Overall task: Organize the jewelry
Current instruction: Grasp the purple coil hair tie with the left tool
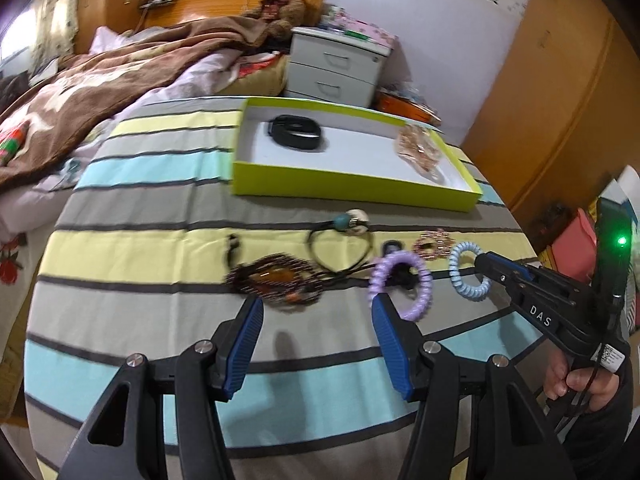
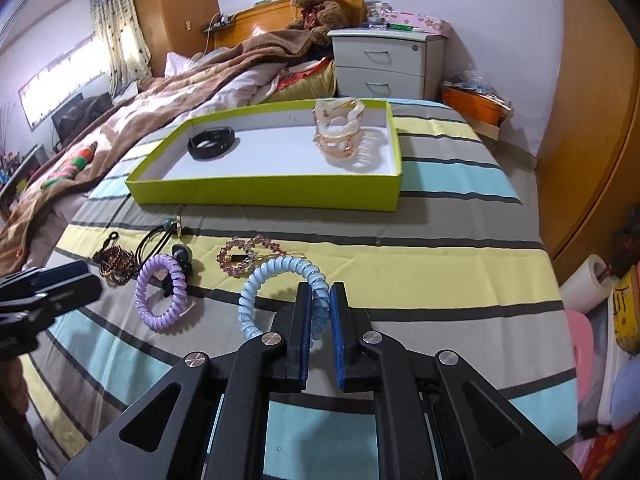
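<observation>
In right claw (image 2: 320,304), blue coil tie (image 2: 256,300)

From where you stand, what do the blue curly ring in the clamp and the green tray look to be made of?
The blue spiral hair tie, pinched by the right gripper, looks like glossy, slightly translucent plastic: smooth coils catch the light. The green tray seems to be matte cardboard: thin straight walls, flat lime outside, plain white inside.

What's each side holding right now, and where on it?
The right tongs pinch the blue spiral hair tie across one side of its loop. The left tongs are open and hold nothing.
</observation>
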The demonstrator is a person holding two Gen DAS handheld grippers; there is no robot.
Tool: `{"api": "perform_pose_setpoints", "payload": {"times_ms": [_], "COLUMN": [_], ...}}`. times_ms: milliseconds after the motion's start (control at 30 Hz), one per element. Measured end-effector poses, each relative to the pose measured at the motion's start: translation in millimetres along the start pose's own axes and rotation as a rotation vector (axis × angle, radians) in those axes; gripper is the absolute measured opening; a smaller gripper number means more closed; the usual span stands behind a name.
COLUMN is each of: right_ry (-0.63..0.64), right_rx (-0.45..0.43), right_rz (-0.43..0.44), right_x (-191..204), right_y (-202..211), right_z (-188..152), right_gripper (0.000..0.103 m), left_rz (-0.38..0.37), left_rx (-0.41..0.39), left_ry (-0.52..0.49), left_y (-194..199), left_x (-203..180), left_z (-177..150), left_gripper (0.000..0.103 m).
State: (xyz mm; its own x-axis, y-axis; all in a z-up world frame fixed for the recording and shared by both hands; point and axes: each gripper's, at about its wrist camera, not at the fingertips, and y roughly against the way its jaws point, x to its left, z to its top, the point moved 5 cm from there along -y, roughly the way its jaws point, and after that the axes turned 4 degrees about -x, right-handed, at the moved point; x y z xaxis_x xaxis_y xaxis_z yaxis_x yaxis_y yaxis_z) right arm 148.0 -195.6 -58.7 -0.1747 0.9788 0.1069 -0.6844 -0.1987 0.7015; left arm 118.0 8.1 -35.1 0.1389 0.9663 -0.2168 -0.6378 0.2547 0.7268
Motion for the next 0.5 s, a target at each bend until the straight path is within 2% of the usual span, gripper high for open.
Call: {"api": "perform_pose_setpoints", "payload": {"times_ms": [167,333,433,500], "right_ry": [-0.021,-0.032,-0.035,-0.035], "right_rx": [-0.018,-0.027,-0.031,-0.032], "right_rz": [-0.003,0.002,0.007,0.01], "right_x": [-9.1,-13.2,-13.0,-11.5], "right_y": [11.6,18.0,18.4,18.9], "right_z": [0.0,-0.7,0.3,0.2], "right_gripper": [0.01,0.01,0.01,0.01], "left_rz": [-0.028,-0.02,-0.02,-0.016], "left_rx": [0.017,0.051,0.057,0.058], "left_ry": [-0.07,-0.075,-0.077,-0.075], "left_y": [-17.1,-31.6,-34.6,-36.4], "left_x": [-23.9,-30.9,-32.8,-32.9], "left_z": [3.3,-1.0,-1.7,-0.5], "left_gripper": [0.059,0.058,0.055,0.05]}}
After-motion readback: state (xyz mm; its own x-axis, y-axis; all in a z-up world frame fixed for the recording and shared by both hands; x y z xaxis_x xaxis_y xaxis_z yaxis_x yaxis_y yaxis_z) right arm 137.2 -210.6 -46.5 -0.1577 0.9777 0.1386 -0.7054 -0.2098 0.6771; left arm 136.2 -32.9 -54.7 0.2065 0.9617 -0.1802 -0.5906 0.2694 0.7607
